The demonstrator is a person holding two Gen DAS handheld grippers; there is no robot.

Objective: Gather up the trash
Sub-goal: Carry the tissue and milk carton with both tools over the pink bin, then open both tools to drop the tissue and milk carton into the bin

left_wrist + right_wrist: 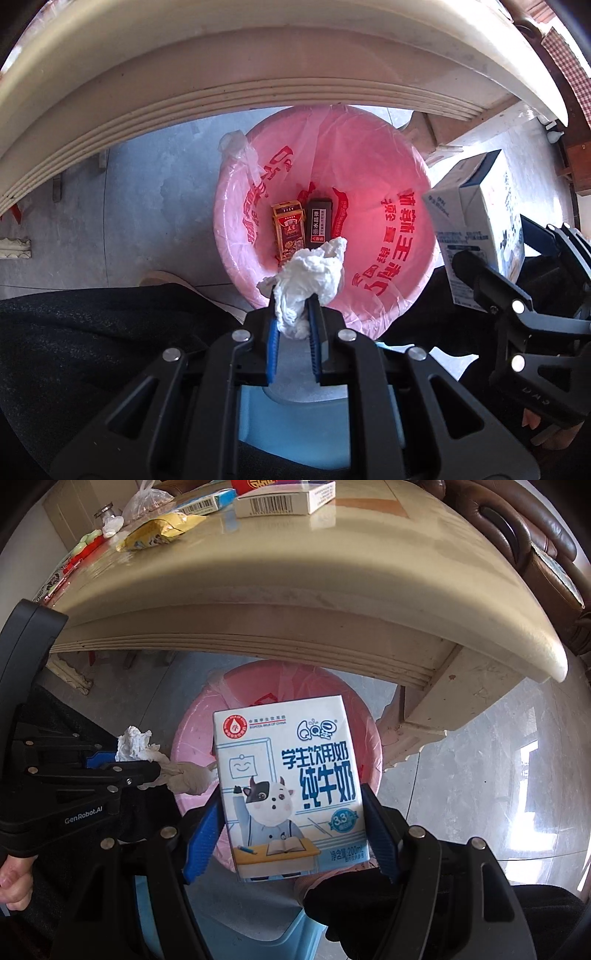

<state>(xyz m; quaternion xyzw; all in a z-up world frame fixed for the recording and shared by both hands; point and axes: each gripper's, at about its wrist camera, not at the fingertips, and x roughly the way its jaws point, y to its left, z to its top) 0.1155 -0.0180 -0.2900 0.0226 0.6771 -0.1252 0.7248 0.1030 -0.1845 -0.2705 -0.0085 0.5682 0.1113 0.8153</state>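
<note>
My left gripper (293,301) is shut on a crumpled white tissue (314,275) and holds it over the near rim of a bin lined with a pink bag (388,177). A red-gold box (288,229) and a dark box (320,221) lie in the bin's bottom. My right gripper (291,797) is shut on a white and blue milk carton (288,790) and holds it above the same bin (192,746). The carton also shows in the left wrist view (476,206), and the tissue in the right wrist view (135,744).
A cream table (314,590) overhangs the far side of the bin; on it lie boxes (280,498), a yellow packet (159,531) and a plastic bag (147,502). A table leg (424,716) stands right of the bin. A blue stool (295,417) is under the grippers.
</note>
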